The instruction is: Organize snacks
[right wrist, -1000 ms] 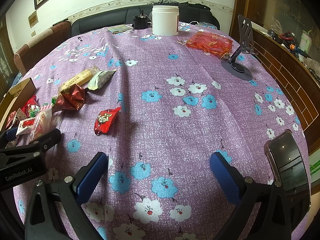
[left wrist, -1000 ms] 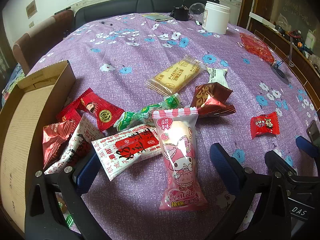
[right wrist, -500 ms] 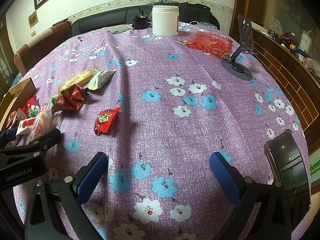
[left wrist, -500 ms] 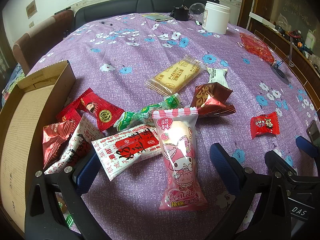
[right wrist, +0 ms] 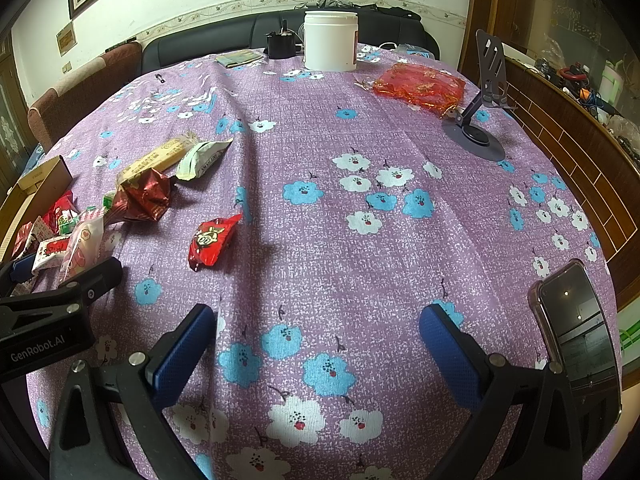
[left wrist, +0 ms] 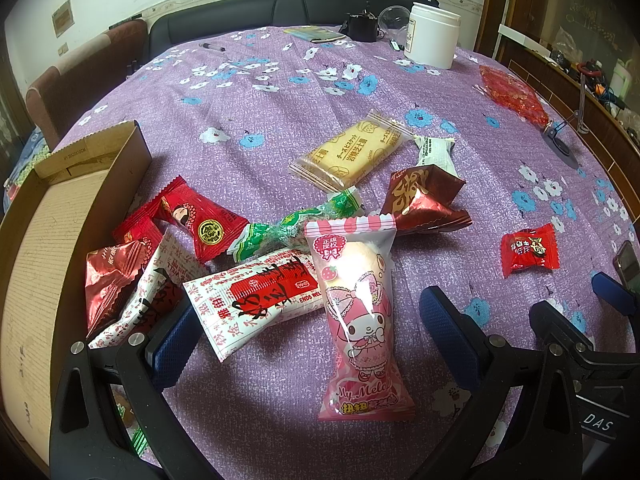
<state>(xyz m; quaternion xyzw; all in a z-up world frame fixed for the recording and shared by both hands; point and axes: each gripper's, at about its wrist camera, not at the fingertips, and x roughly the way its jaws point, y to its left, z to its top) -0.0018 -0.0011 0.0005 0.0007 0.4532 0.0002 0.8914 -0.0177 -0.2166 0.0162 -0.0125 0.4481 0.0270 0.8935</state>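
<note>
- Many snacks lie on the bench (left wrist: 280,92) beside the cardboard box (left wrist: 44,240) in the left wrist view; the left gripper (left wrist: 308,332) has its fingers wide, around the pink packet (left wrist: 360,312), not touching it.
- Right wrist view: the right gripper (right wrist: 320,336) fingers are wide over bare cloth; a small red candy (right wrist: 210,240) lies ahead to the left, a phone (right wrist: 576,328) beside the right finger.

1. The left tool (left wrist: 312,336) hovers low with its blue-padded fingers (left wrist: 172,344) spread wide, gripping nothing.
2. The right tool (right wrist: 316,344) sits just beside it, fingers (right wrist: 448,356) likewise wide apart and holding nothing.

Glossy foil wrappers (left wrist: 424,200), probably woven tablecloth (left wrist: 280,120)
</note>
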